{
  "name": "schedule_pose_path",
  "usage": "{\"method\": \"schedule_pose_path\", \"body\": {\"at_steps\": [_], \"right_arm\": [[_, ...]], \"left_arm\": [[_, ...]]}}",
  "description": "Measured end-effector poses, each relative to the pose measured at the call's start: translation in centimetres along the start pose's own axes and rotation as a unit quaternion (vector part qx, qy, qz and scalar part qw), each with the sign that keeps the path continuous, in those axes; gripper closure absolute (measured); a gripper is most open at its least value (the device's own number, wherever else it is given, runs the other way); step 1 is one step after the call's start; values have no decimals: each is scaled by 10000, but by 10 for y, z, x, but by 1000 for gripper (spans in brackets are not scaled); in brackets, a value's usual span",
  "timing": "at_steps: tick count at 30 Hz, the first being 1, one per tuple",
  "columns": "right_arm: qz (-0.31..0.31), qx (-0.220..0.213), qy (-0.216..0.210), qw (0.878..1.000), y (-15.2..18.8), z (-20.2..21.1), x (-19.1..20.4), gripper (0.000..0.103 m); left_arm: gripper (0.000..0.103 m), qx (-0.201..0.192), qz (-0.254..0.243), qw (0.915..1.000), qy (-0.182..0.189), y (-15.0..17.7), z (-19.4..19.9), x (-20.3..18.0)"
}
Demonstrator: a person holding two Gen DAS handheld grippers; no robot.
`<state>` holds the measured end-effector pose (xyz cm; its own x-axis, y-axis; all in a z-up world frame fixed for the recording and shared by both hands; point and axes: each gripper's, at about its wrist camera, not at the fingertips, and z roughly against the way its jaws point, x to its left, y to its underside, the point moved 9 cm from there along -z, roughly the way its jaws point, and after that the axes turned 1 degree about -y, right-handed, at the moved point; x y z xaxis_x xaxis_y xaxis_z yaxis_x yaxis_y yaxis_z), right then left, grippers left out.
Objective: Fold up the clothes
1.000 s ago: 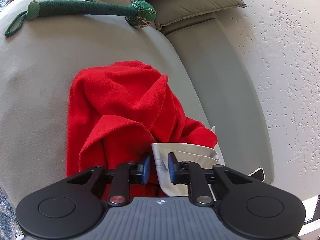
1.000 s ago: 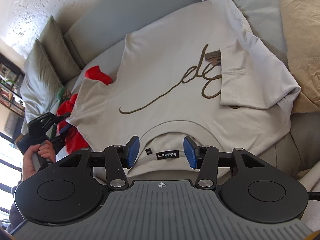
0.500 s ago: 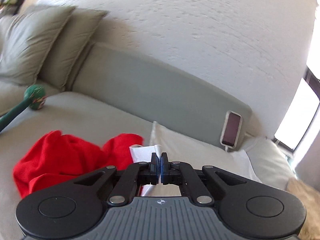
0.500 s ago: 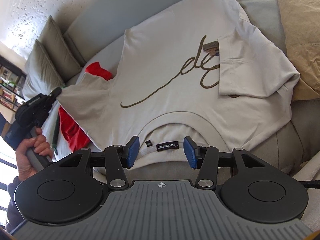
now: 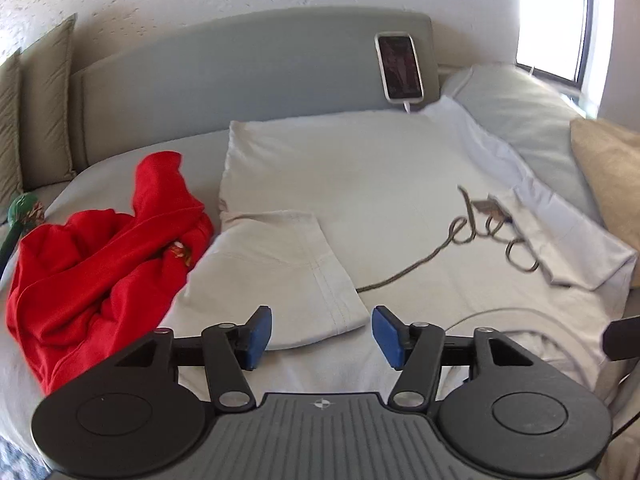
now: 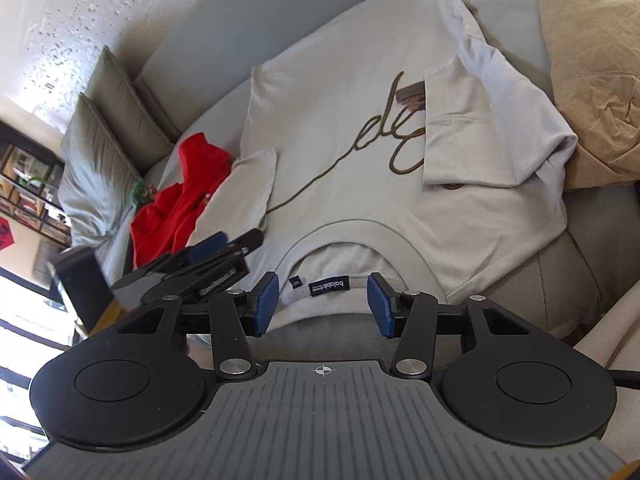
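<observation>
A pale grey T-shirt with brown script lettering lies face up on the sofa. Both its sleeves are folded inward: the left sleeve and the right sleeve. My left gripper hovers just short of the left sleeve's cuff. Its jaws are opening and nothing is pressed between the pads. In the right wrist view the left gripper shows beside the shirt's shoulder. My right gripper stands open at the collar, with the neck label in the gap and the pads clear of it.
A crumpled red garment lies left of the shirt. A phone leans on the sofa back. A tan cushion borders the shirt on the right. Grey pillows and a green stuffed toy sit at the far left.
My left gripper shut on the left sleeve, carried it rightward off the red garment, laid it on the shirt's front and let go. The right gripper has stayed put.
</observation>
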<state>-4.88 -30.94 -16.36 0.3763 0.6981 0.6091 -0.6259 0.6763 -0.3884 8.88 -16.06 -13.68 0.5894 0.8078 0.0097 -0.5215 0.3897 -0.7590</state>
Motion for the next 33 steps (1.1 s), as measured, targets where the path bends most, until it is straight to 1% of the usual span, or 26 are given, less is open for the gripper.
{"method": "schedule_pose_path", "body": {"at_steps": [1, 2, 3, 4, 5, 7, 8, 10, 13, 14, 15, 16, 19, 21, 23, 24, 27, 30, 31, 32, 33], "right_arm": [[-30, -12, -25, 10000, -1, 0, -1, 52], [-77, -20, -56, 10000, -1, 1, -2, 52], [-118, -30, -75, 9999, -1, 1, -3, 52], [-159, -40, -94, 9998, -1, 0, -4, 52], [-190, -48, -112, 9997, -1, 0, -4, 52], [-212, -44, -137, 9997, -1, -1, -4, 52], [-218, -36, -138, 9997, -1, -2, -4, 52], [-210, -7, -133, 9997, 1, -4, -2, 52], [-169, 14, -153, 9997, 2, -4, 1, 52], [-176, 9, -157, 9997, 1, -3, 0, 52], [-190, 1, -157, 9997, 1, -3, 0, 52], [-203, -7, -147, 9997, 0, -3, 0, 52], [-195, -8, -90, 9998, 1, -3, -1, 52], [-187, 12, -73, 9998, 2, -3, -1, 52], [-196, 24, -88, 9998, 2, -3, -2, 52], [-200, 27, -91, 9998, 2, -3, -2, 52], [-204, 8, -62, 9998, 1, -3, -3, 52], [-233, 15, -56, 9997, 1, -3, -5, 52], [-224, 26, -51, 9997, 2, -3, -5, 52], [-205, 37, -45, 9998, 2, -4, -5, 52], [-194, 49, -41, 9998, 2, -4, -4, 52]], "left_arm": [[41, -170, 351, 9992, -5, -3, 12, 12], [38, -325, 787, 9963, -78, -5, 23, 29], [38, -479, 1221, 9912, -152, -7, 33, 46], [38, -587, 1708, 9833, -232, -8, 40, 65], [43, -619, 2244, 9721, -295, -6, 40, 86], [46, -507, 3227, 9448, -262, 3, 33, 120], [53, -392, 3582, 9327, -140, 8, 27, 130], [59, -140, 4098, 9120, 112, 16, 19, 138], [57, 193, 4548, 8897, 346, 27, 18, 131], [51, 267, 4681, 8822, 432, 30, 18, 126], [49, 324, 4812, 8744, 530, 34, 18, 122], [49, 340, 4885, 8698, 613, 36, 18, 118], [49, 364, 4885, 8691, 690, 37, 11, 111], [49, 471, 4935, 8649, 790, 40, 1, 108], [50, 605, 5003, 8592, 878, 44, -9, 106], [49, 607, 5057, 8555, 929, 45, -12, 105], [49, 579, 5315, 8376, 1122, 46, -24, 105], [50, 426, 5614, 8173, 1225, 48, -35, 110], [52, 389, 5702, 8109, 1256, 48, -37, 112], [58, 359, 5767, 8060, 1283, 48, -39, 113], [63, 331, 5771, 8054, 1312, 47, -38, 112]]}}
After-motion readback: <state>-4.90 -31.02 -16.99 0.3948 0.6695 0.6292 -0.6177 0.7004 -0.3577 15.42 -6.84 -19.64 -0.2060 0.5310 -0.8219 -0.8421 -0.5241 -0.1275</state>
